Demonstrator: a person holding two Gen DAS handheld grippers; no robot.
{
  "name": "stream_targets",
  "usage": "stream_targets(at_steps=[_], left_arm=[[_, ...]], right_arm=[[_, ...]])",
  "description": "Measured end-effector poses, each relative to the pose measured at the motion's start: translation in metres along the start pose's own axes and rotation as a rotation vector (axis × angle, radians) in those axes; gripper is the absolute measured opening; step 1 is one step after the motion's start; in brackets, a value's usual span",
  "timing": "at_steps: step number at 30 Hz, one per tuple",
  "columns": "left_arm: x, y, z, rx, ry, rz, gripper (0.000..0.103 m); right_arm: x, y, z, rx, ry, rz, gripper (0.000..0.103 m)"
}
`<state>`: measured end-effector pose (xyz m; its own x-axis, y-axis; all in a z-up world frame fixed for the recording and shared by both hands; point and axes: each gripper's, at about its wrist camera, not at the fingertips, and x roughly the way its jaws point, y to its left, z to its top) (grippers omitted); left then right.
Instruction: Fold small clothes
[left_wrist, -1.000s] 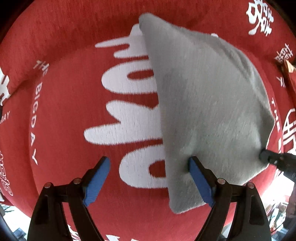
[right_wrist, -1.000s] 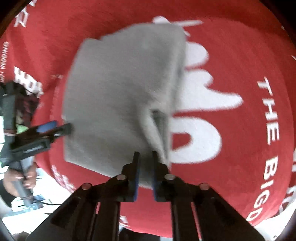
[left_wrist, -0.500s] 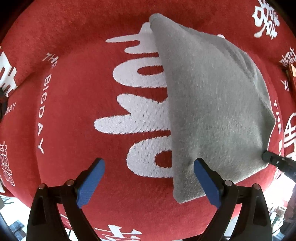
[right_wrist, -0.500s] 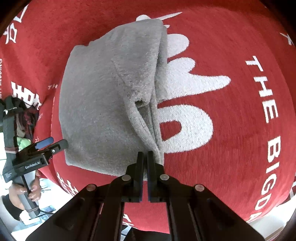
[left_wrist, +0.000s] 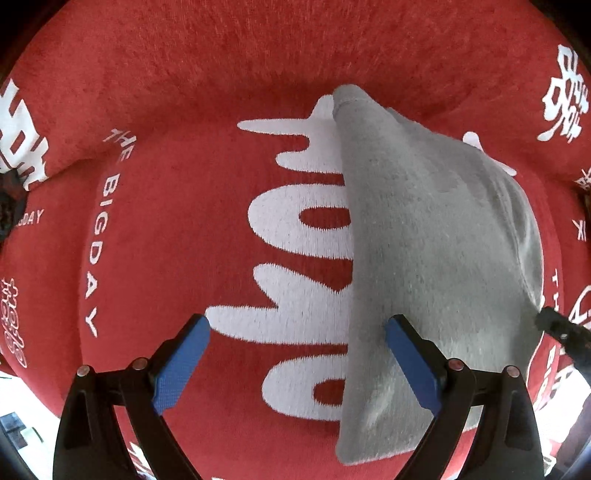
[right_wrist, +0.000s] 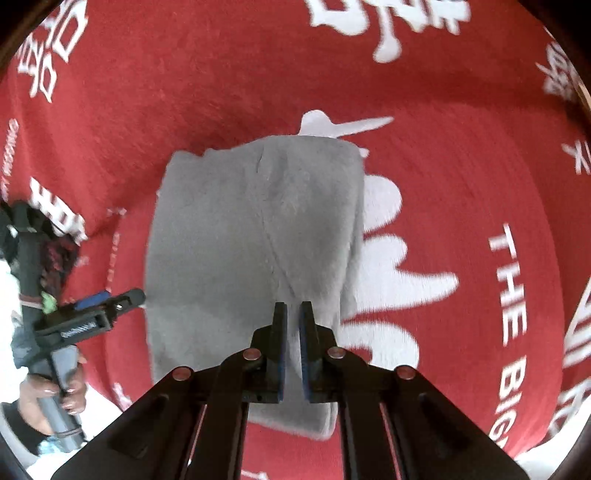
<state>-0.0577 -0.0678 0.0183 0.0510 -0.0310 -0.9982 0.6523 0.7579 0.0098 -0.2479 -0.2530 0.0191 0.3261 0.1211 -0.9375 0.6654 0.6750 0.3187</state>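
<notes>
grey folded cloth flat on red blanket with white lettering, right gripper over its near part, jaws narrowly apart, nothing visibly pinched, left gripper at cloth's left edge, hand on handle

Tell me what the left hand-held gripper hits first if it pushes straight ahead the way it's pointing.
Probably the red printed blanket: the left hand-held gripper is open, its centre line falling on the white lettering. The folded grey garment lies under its right finger, so that side may touch first; depth is unclear.
</notes>
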Motion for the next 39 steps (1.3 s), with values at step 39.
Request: stream_targets(at_steps=[39], left_arm=[[0.004,0.004,0.008,-0.014,0.049,-0.008,0.102]], right_arm=[[-0.004,-0.057,-0.024,0.259,0.067,0.099,0.047]])
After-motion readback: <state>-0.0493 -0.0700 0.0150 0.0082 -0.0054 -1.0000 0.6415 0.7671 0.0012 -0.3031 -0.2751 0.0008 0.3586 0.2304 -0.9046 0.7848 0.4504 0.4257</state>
